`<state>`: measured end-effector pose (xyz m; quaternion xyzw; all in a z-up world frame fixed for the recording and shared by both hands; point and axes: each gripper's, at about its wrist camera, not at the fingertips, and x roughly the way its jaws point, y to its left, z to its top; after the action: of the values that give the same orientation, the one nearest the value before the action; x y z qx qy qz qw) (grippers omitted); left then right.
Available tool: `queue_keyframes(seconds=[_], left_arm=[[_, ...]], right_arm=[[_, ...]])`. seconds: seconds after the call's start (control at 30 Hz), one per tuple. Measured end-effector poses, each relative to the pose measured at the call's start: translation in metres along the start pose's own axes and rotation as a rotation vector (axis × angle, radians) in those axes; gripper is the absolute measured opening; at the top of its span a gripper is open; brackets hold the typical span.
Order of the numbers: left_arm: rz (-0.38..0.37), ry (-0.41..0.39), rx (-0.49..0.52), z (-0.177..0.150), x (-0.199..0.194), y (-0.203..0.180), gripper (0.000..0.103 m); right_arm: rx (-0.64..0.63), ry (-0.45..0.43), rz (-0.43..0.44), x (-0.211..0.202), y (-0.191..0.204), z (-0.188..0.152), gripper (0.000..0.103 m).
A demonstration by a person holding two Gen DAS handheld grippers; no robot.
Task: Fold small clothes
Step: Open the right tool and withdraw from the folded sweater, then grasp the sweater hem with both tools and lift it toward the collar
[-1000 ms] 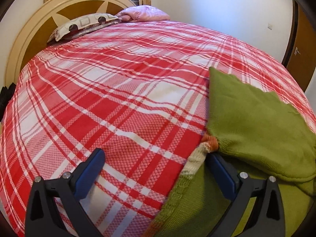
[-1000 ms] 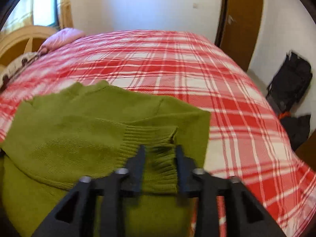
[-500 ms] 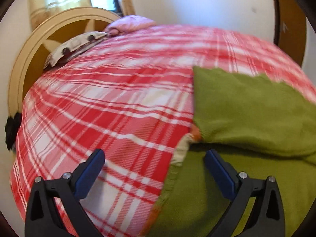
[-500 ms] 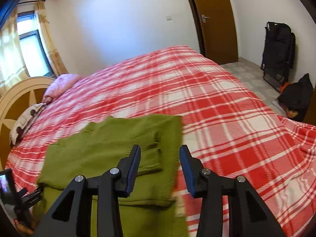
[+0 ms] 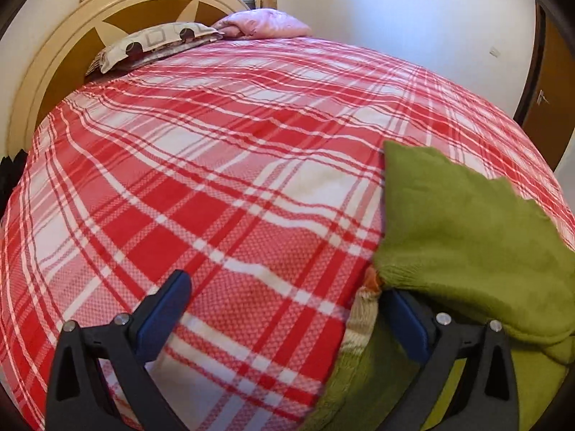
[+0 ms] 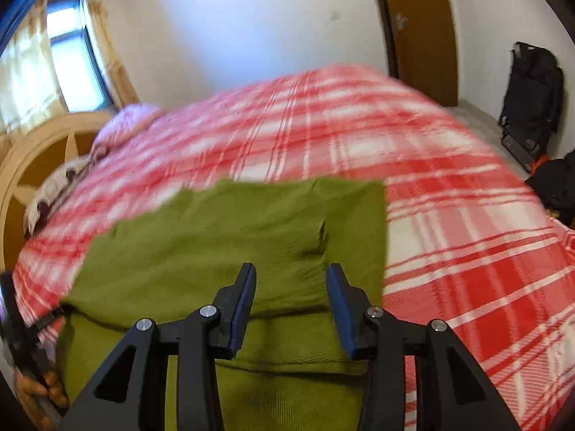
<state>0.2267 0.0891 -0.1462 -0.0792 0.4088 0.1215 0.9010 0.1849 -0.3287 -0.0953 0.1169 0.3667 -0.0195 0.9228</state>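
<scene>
The bed [image 5: 222, 194] carries a red-and-white plaid cover. A partly folded green sweater [image 6: 222, 251] lies on it; two pillows [image 5: 154, 41] rest at the headboard [image 5: 46, 68].

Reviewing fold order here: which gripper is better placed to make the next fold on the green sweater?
Probably the left gripper: it stands open at the green sweater's edge, one finger tucked under the folded layer. The right gripper is open too, but above mid-garment, gripping nothing.
</scene>
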Motion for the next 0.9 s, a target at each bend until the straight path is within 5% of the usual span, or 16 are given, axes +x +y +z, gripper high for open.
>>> queue_keyframes(seconds=[0.07,0.23,0.43,0.63,0.9], left_arm=[[-0.009,0.014,-0.002,0.002,0.001,0.001,0.103],[0.001,0.022,0.057,-0.003,-0.01,-0.001,0.103],[0.012,-0.056,0.148,-0.018,-0.041,0.015,0.103],[-0.213,-0.139,0.229,-0.015,-0.076,0.051,0.103],[-0.518,-0.086,0.277,-0.028,-0.112,0.098,0.103]], right_arm=[[-0.006,0.075,-0.018,0.021,-0.001,-0.01,0.043],[-0.076,0.06,-0.047,0.001,0.006,-0.015,0.043],[-0.007,-0.037,0.018,-0.086,-0.017,-0.033,0.043],[0.056,-0.002,0.122,-0.168,-0.049,-0.075,0.043],[0.074,0.283,0.218,-0.179,-0.054,-0.153,0.043]])
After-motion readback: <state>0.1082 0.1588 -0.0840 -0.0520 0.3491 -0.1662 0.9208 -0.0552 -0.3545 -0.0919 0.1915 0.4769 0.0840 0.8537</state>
